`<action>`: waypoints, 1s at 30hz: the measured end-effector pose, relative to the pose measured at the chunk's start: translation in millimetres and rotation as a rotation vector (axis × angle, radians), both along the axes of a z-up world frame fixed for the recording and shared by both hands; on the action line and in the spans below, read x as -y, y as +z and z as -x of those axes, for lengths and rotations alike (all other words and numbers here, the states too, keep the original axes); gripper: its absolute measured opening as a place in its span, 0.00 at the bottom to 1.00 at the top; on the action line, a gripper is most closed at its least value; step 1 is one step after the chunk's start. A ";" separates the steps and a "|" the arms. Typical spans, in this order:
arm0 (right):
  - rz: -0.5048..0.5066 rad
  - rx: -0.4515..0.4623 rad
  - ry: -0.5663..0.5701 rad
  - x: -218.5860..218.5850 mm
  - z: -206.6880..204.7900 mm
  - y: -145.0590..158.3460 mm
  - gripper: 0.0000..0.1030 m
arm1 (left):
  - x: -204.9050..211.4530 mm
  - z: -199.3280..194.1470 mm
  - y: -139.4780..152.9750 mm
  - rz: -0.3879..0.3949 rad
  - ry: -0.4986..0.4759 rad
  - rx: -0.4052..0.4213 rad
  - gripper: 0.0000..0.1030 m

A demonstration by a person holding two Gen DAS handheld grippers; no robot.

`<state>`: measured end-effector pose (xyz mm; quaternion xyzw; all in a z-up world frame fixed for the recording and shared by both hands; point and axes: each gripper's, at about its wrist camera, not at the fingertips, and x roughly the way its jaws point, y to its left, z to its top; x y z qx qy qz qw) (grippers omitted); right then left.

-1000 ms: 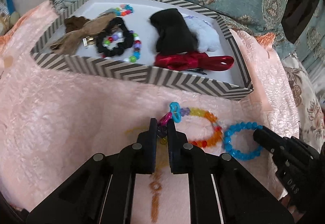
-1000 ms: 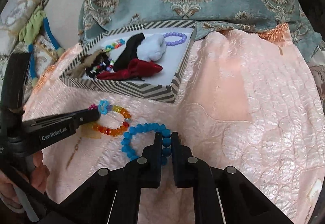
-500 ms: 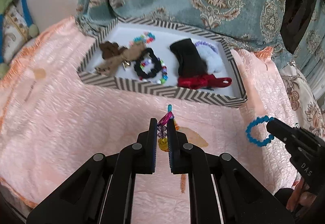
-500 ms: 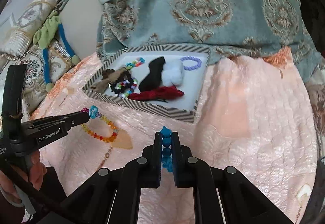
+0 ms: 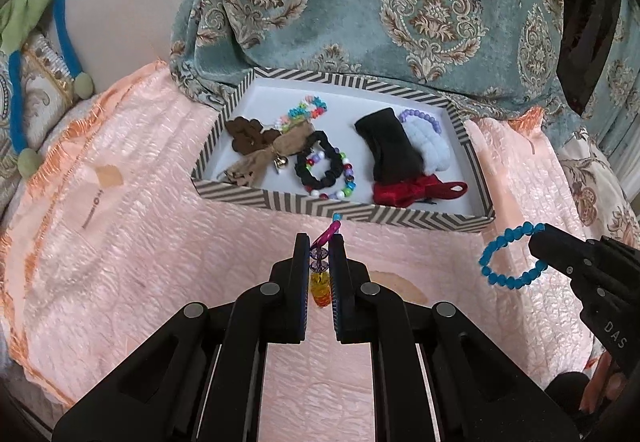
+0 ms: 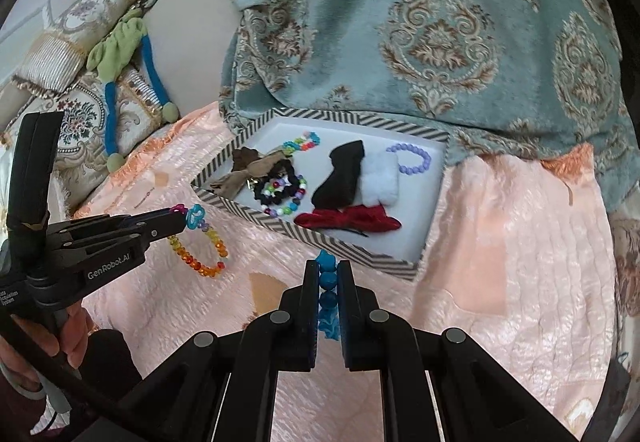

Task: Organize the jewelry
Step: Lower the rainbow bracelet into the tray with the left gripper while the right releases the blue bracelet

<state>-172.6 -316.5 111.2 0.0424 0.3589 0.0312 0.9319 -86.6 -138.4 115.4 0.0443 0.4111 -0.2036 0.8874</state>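
My left gripper (image 5: pixel 319 242) is shut on a rainbow bead bracelet (image 5: pixel 320 274) and holds it in the air above the pink quilt; the bracelet hangs from it in the right wrist view (image 6: pixel 200 250). My right gripper (image 6: pixel 328 270) is shut on a blue bead bracelet (image 6: pixel 328 282), also lifted; it shows as a hanging ring in the left wrist view (image 5: pixel 508 258). The striped tray (image 5: pixel 340 207) lies just beyond both grippers and holds scrunchies, bows and bead bracelets.
In the tray lie a brown bow (image 5: pixel 256 145), a black beaded scrunchie (image 5: pixel 324 169), a black cloth (image 5: pixel 388 145), a white scrunchie (image 5: pixel 428 149), a red bow (image 5: pixel 416 189) and a purple bracelet (image 5: pixel 420 117). A teal patterned cushion (image 5: pixel 400 1) rises behind.
Both grippers have lifted their bracelets off the quilt and risen, pulling back so the tray looks farther and smaller.
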 end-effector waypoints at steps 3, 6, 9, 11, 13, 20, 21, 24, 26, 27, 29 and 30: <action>0.010 -0.003 0.015 -5.4 -7.9 2.0 0.08 | -1.0 -5.2 2.2 -0.003 0.005 0.008 0.08; 0.017 -0.007 0.025 -9.4 -15.2 2.2 0.08 | -1.8 -11.4 2.3 -0.006 0.008 0.007 0.08; 0.020 -0.010 0.030 -10.7 -23.8 3.2 0.08 | -2.1 -16.6 2.1 -0.013 0.008 0.009 0.08; 0.018 -0.013 0.033 -10.5 -29.0 4.2 0.08 | -2.9 -22.8 2.5 -0.014 0.011 0.006 0.08; 0.016 -0.016 0.036 -10.4 -35.8 5.4 0.08 | -4.2 -29.5 2.9 -0.013 0.017 0.002 0.08; 0.010 -0.031 0.046 -9.5 -63.3 7.2 0.08 | -5.8 -53.2 10.1 -0.021 0.032 0.011 0.08; 0.010 -0.031 0.048 -9.4 -68.9 8.5 0.08 | -5.8 -57.0 11.9 -0.022 0.034 0.014 0.08; 0.006 -0.029 0.053 -8.3 -82.3 12.1 0.08 | -4.2 -72.5 16.2 -0.029 0.043 0.019 0.08; 0.002 -0.032 0.057 -8.3 -93.2 13.4 0.08 | -2.7 -84.6 17.2 -0.033 0.052 0.016 0.08; 0.001 -0.035 0.059 -8.9 -100.7 13.6 0.08 | -1.3 -92.0 17.3 -0.034 0.058 0.013 0.08; 0.002 -0.041 0.064 -10.8 -112.2 13.3 0.08 | 1.8 -104.3 17.0 -0.035 0.064 0.006 0.08; 0.003 -0.044 0.069 -12.2 -119.5 13.0 0.08 | 3.6 -110.6 16.9 -0.034 0.064 0.003 0.08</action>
